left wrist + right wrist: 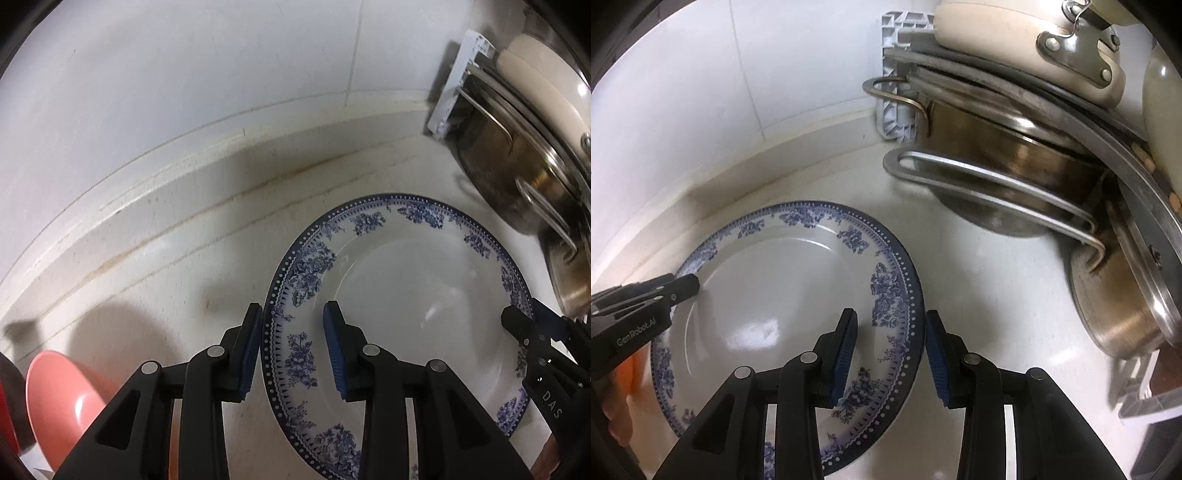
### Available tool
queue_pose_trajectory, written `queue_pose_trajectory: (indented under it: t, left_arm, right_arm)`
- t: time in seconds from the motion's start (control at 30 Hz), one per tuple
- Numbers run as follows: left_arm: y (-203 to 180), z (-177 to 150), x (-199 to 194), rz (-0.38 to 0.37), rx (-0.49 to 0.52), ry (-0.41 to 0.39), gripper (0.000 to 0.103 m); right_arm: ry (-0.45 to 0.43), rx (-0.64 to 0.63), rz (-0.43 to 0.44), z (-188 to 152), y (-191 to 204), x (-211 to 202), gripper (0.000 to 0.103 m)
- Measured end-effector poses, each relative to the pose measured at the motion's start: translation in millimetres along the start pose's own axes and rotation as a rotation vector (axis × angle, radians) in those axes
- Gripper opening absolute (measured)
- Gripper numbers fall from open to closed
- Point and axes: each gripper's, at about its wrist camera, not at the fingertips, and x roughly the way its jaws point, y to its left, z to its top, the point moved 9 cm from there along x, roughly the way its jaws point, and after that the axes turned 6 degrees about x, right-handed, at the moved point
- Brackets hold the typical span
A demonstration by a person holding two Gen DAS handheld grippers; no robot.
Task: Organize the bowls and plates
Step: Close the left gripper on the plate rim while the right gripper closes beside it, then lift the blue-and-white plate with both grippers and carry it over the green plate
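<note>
The blue-patterned plate (406, 295) is lying flat on the counter (166, 258), and I am straddling its opposite rims: left claw (293, 350) over the left edge, right claw (891, 354) over the right, each part-closed around the rim; whether the pads are actually pressing I cannot tell.

Blue-and-white plate straddled at both edges on a pale counter

The right gripper (891, 350) straddles the floral plate's (775, 295) right rim, one blue pad over the plate, one outside; whether they press is unclear. The left gripper (685, 288) reaches its far-left rim. Steel pans (1015, 177) and a cream pot (1015, 33) stack at right.
</note>
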Motion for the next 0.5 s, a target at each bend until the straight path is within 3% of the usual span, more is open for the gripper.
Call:
queue_pose_trajectory:
  t: [0.23,0.5]
  left_arm:
    - [-4,-13,-9,0.003,0.006,0.008,0.034]
    - [-6,-33,-45,0.005,-0.003,-0.036,0.034]
  right_arm:
    - [0.066,-0.018,-0.005,-12,1,4,0.038]
    - [0.032,-0.022,-0.002,-25,3,-25,0.038]
